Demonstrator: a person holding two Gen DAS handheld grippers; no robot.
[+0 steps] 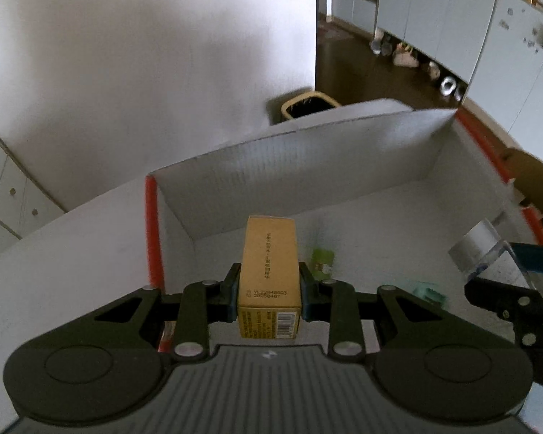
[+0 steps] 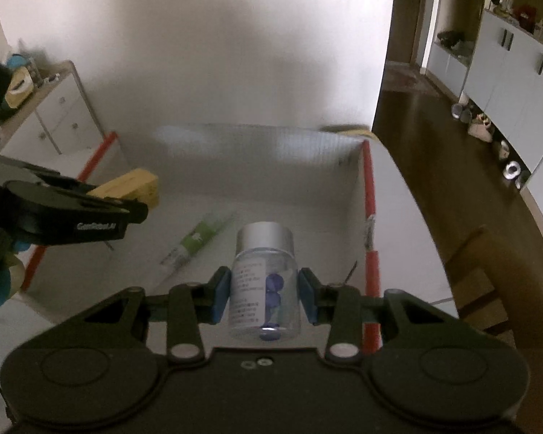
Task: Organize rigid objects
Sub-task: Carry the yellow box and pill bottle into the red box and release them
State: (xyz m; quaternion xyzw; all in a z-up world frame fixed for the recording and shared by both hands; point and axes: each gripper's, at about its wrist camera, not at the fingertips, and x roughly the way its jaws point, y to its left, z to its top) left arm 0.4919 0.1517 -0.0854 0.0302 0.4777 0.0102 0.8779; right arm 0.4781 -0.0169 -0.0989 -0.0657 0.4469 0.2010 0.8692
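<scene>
Over the open box (image 1: 307,166): two items held, both mid-delivery.

Item 1. Carton (image 1: 269,271), tan card, printed text and barcode. Held by the left gripper (image 1: 269,289), jaws pinching its long sides near the lower end; it stands out along the fingers, above the box's left half. Seen from the right wrist as a tan block (image 2: 134,188) over the box's left edge.

Item 2. Bottle (image 2: 264,282), clear, silver cap, blue pieces inside, white label. Held by the right gripper (image 2: 264,296), jaws pinching its body below the cap, cap pointing away toward the far wall. It hangs over the box's right half.

Item 3. Tube (image 2: 195,242), green and white, lying flat on the box floor between the two held items. A small pale green object (image 1: 429,289) lies near it; what it is cannot be told.

Container. White card box with red edges, sitting on a white bench (image 1: 72,253); floor mostly bare.

Step in hand, as judged: carrying both items into the box; neither yet touches the floor.

Next move calls for: lowering each item until it rests on a bare patch, clear of the tube and of each other, then spreading the jaws. The bottle may roll if laid on its side; setting it against a wall would steady it.
</scene>
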